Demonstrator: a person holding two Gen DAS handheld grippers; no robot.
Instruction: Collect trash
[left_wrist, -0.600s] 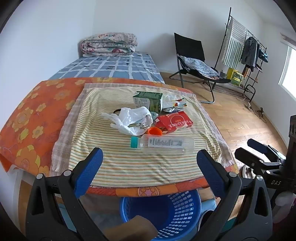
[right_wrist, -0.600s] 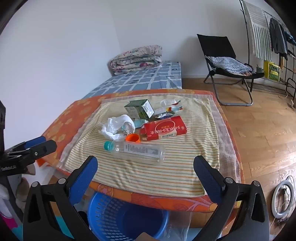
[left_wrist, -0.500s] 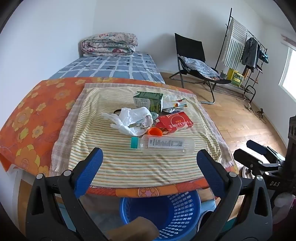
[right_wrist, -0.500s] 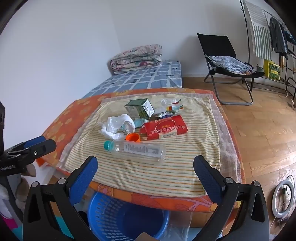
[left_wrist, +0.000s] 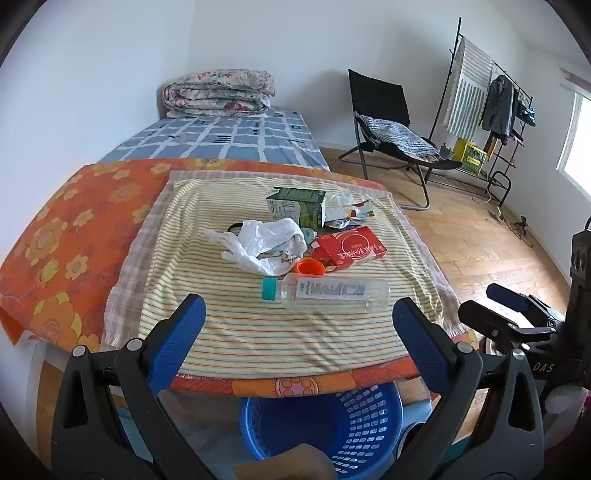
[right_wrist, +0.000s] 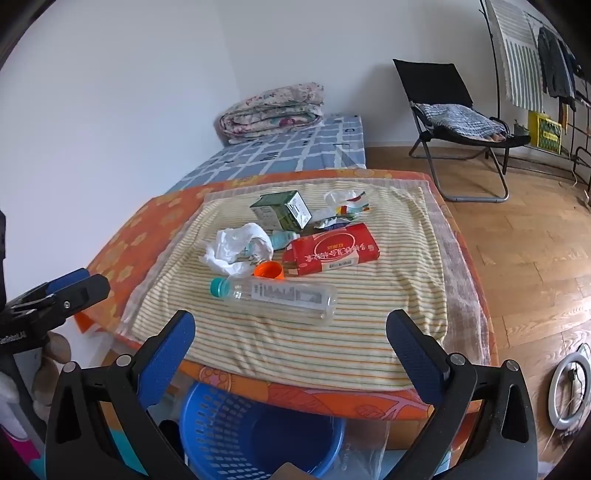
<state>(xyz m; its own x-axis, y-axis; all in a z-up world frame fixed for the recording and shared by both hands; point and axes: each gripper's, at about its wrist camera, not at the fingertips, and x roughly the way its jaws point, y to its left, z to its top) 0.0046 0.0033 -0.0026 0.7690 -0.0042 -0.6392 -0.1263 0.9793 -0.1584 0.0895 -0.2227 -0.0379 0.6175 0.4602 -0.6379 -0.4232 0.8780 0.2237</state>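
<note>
Trash lies on a striped cloth (left_wrist: 229, 332) over the table: a clear plastic bottle (left_wrist: 328, 291) (right_wrist: 280, 297) with a teal cap nearest me, an orange cap (left_wrist: 311, 266), a crumpled white bag (left_wrist: 266, 243), a red packet (left_wrist: 351, 249) (right_wrist: 332, 251), a green carton (left_wrist: 297, 211) and wrappers (left_wrist: 349, 212). A blue basket (left_wrist: 325, 428) (right_wrist: 258, 435) stands on the floor under the table's front edge. My left gripper (left_wrist: 299, 325) and right gripper (right_wrist: 290, 338) both hover open and empty just short of the table, above the basket.
An orange flowered cover (left_wrist: 62, 236) drapes the table. Behind it are a bed with a folded quilt (left_wrist: 219, 92), a black folding chair (left_wrist: 391, 129) and a clothes rack (left_wrist: 491, 96) on a wooden floor. A ring light (right_wrist: 570, 387) lies at the right.
</note>
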